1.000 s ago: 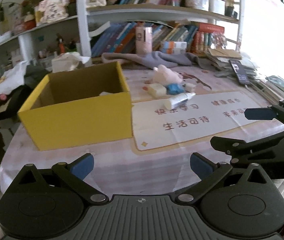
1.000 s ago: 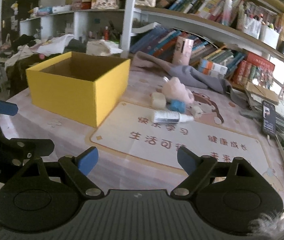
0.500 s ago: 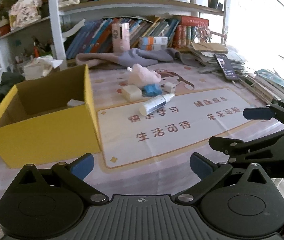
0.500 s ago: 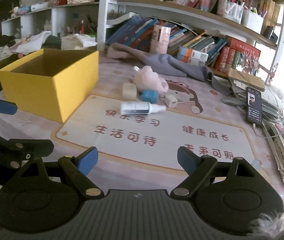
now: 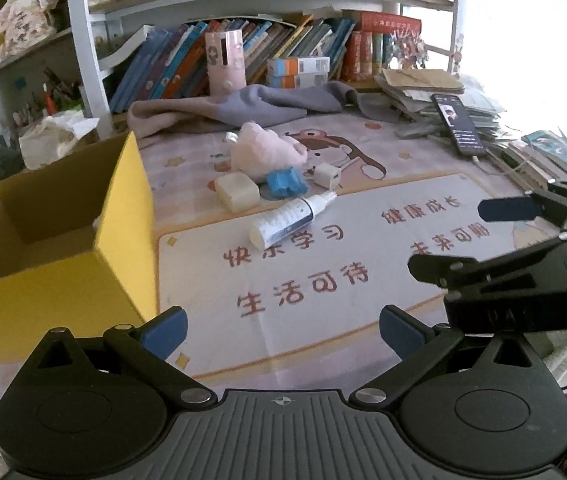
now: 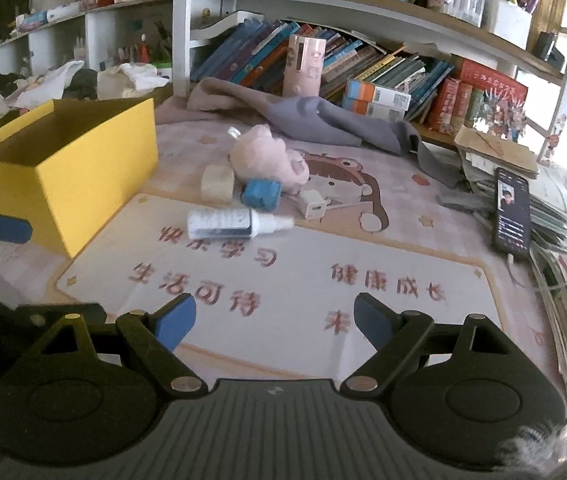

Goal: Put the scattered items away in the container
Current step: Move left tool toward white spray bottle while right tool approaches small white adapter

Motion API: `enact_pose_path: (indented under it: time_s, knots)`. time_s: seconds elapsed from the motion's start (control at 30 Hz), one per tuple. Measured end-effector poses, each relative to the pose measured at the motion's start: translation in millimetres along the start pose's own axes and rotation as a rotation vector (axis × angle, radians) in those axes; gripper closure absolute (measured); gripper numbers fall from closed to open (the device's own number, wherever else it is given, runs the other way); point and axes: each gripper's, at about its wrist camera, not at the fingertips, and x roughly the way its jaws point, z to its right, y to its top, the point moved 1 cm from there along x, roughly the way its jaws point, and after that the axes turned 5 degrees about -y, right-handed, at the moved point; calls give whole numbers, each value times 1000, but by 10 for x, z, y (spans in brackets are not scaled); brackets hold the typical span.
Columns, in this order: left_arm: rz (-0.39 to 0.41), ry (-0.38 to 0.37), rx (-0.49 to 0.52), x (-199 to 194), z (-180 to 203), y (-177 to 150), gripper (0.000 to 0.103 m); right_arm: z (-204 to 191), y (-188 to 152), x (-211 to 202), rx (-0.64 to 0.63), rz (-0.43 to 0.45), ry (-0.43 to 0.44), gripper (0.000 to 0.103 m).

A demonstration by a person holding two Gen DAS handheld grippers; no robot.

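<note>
Jaws apart on our left gripper and right gripper; the spray bottle lies flat, its long axis crosswise, nozzle pointing away from the yellow box.

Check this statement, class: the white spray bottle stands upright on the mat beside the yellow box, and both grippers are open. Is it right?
One detail is wrong. The white spray bottle lies on its side on the mat, as the right wrist view shows. It is beside the yellow box, and the left gripper and right gripper are both open.
</note>
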Motion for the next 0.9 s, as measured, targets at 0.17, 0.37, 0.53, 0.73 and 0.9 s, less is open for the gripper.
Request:
enact_pose_path:
  time_s: [0.17, 0.37, 0.53, 0.73, 0.9]
  knots:
    - [-17, 42, -30, 228, 66, 197, 0, 230, 172, 251, -14, 12, 46, 17]
    - [-47, 63, -57, 503, 199, 398, 0, 518, 319, 538, -13, 12, 88, 17]
    - [-86, 84, -38, 713, 332, 484, 0, 700, 387, 764, 7, -6, 128, 17]
    - [-100, 142, -45, 895, 311, 570, 0, 790, 488, 1006, 23, -17, 183, 17]
    - [-96, 154, -102, 986, 204, 596, 0, 777, 575, 1149, 17, -24, 228, 17]
